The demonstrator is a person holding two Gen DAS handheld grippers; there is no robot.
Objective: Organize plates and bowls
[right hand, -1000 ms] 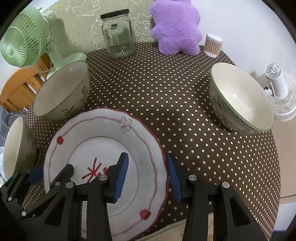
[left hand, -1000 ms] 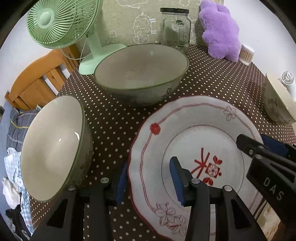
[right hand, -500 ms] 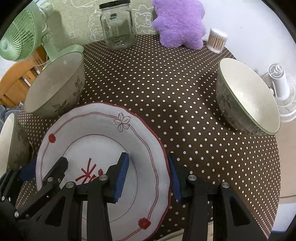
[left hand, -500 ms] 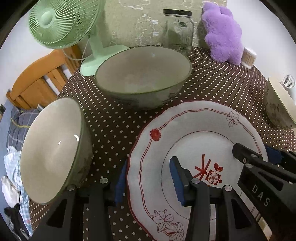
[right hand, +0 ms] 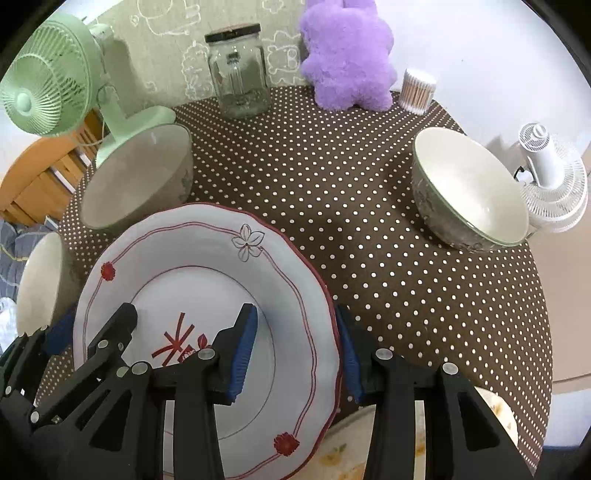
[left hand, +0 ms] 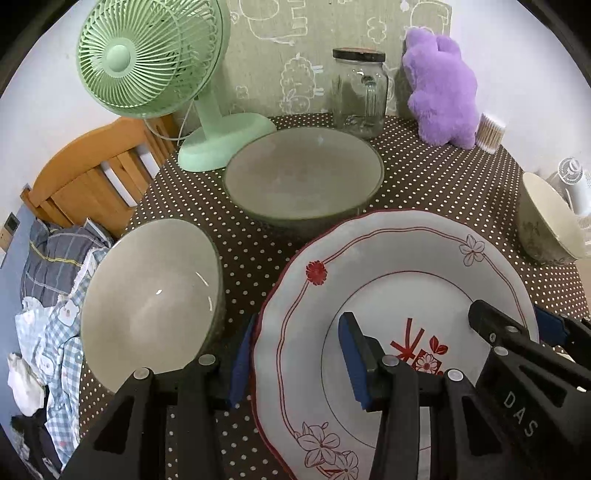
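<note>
Both claws straddle opposite edges of the white plate with red flower trim: the left claw has one blue pad outside its left rim and one over the inside, the right claw likewise on the right rim; whether the pads press the rim I cannot tell. On the dotted tabletop, one bowl sits just behind the plate, a second bowl at its left, a third bowl well apart at right

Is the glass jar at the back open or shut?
Shut: the glass jar stands upright with its black lid on.
</note>
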